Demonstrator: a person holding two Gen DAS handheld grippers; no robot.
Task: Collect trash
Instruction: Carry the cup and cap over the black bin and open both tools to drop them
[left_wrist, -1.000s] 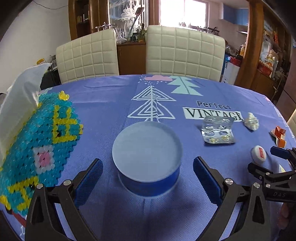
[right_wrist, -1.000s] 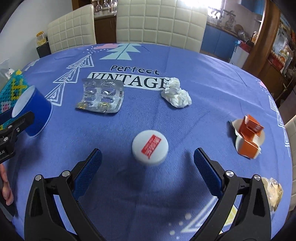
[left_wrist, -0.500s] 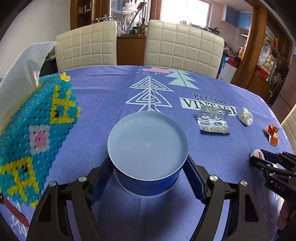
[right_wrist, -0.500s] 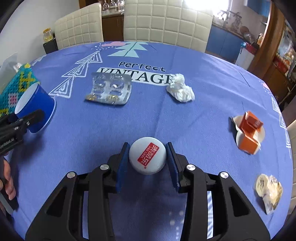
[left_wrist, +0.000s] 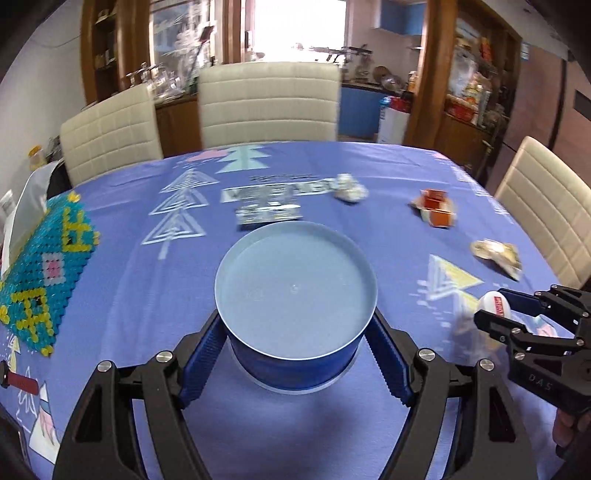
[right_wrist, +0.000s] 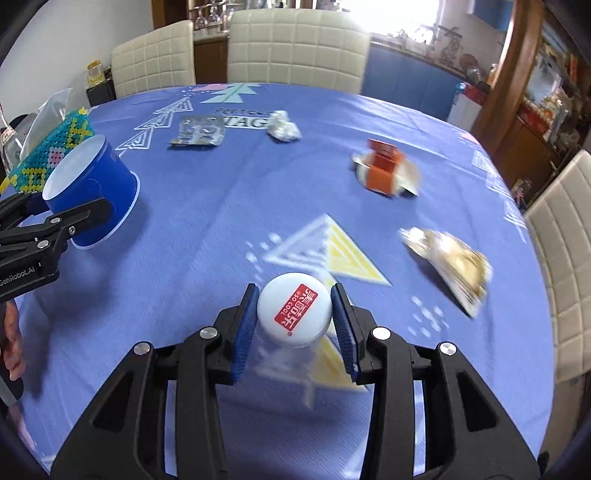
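Black plastic gripper frames, silver screws, ribbed blue pads on fingers (right_wrist: 245, 325); white "GenRobot.AI" lettering.

Open cloth (right_wrist: 229, 206) mid-table; wrappers (right_wrist: 447, 264) right, tissue box (left_wrist: 40, 266) left.

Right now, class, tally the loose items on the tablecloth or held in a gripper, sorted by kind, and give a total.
Blue cup: 1
White cap: 1
Blister pack: 1
Crumpled tissue: 1
Orange-and-white carton scrap: 1
Crinkled tan wrapper: 1
Beaded tissue box: 1
Total: 7
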